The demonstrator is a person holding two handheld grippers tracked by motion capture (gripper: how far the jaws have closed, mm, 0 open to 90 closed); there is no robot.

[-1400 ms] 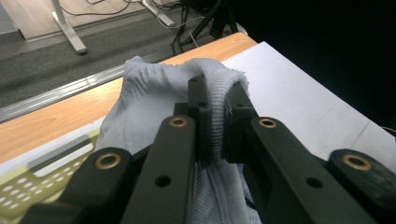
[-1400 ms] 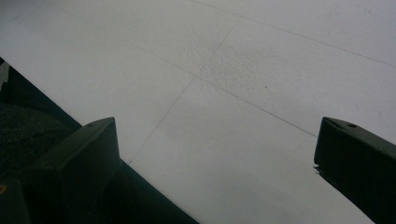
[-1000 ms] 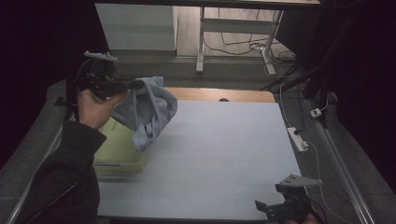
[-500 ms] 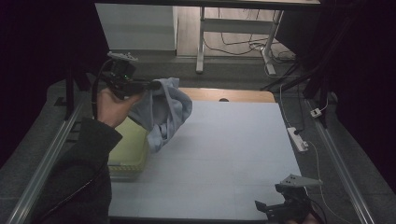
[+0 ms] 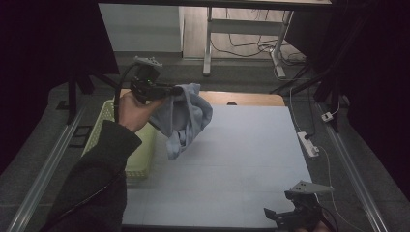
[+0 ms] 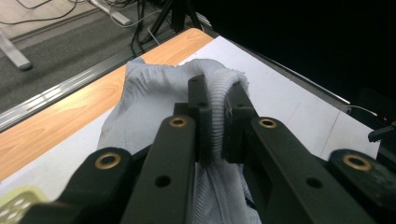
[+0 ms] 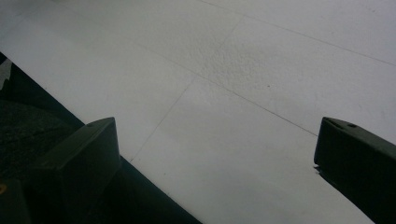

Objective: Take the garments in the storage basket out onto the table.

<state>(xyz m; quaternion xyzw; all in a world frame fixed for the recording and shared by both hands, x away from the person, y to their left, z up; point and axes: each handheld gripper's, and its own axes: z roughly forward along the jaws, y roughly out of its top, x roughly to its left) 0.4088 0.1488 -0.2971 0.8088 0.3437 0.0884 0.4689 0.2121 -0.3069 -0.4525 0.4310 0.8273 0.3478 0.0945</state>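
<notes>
Your table (image 5: 241,159) is covered by a pale grey-white mat with faint seam lines, and a strip of bare wood (image 5: 251,99) shows along its far edge. At the left edge you have a yellow-green plastic basket (image 5: 138,159) sitting on the surface. A dark round spot (image 5: 232,103) marks the wooden strip near its middle.

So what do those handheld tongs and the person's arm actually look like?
Both tongs are black: the left tongs have two flat jaws with brass-coloured rivets, a small green light, a black cable and a grey three-cornered plate on top. The right tongs carry a like plate. The arm wears a dark sleeve.
</notes>
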